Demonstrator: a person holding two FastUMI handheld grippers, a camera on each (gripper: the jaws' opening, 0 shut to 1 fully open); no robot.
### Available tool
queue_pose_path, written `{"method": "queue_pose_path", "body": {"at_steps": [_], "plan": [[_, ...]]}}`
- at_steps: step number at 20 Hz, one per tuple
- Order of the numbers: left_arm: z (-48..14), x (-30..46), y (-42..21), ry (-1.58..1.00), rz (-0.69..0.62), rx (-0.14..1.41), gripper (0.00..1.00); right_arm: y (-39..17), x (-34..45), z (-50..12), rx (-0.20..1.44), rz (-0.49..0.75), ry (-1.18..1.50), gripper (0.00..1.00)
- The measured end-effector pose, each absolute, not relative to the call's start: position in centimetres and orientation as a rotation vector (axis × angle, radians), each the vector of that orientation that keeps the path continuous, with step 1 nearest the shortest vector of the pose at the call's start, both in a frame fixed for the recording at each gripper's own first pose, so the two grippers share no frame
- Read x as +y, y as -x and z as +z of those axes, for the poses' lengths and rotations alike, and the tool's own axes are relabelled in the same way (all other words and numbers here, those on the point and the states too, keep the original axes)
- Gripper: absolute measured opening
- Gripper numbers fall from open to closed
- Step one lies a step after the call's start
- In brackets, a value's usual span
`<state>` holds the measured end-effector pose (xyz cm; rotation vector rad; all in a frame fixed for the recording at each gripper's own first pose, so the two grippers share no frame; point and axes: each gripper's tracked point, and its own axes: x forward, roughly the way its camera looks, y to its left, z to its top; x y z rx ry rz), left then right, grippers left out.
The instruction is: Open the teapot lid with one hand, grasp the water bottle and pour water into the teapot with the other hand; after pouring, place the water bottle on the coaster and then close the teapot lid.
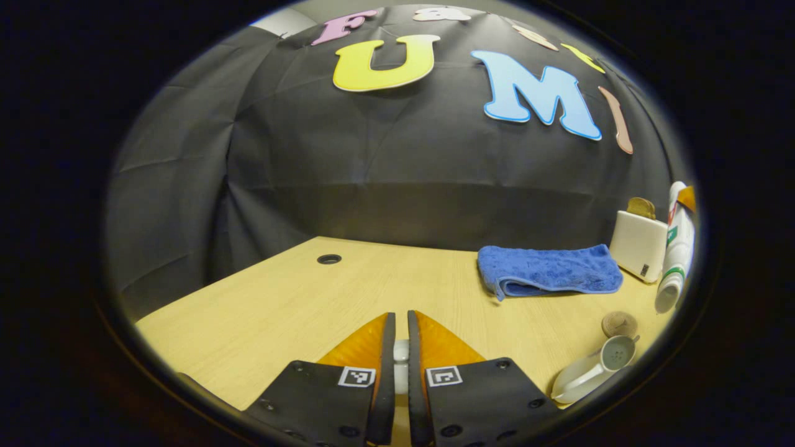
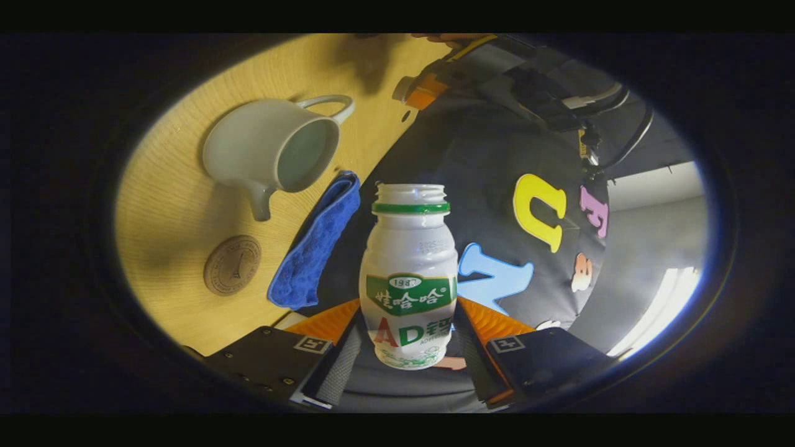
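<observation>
Your right fingers [image 2: 407, 347] clamp the water bottle [image 2: 410, 273] low | left fingers [image 1: 400, 354] pinch the lid [image 1: 401, 351] (small, likely fragile) | thin plastic: squeeze gently.

In the left gripper view, bare tabletop [image 1: 298, 310] lay open across the centre and left of the frame. At right, a folded blue towel [image 1: 549, 270], a white box [image 1: 640, 245], the bottle [image 1: 677, 254], a round coaster [image 1: 619, 324] and the open teapot [image 1: 590, 369] crowded the path.
</observation>
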<state>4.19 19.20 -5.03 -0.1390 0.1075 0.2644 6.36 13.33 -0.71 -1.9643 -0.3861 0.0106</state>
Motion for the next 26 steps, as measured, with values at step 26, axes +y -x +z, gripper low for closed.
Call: {"method": "queue_pose_path", "body": {"at_steps": [26], "plan": [[-4.0,13.9,-4.6,0.137,0.102,0.08,0.16,-6.7,6.4,-4.9,-0.04,0.034,0.595,0.77]]}}
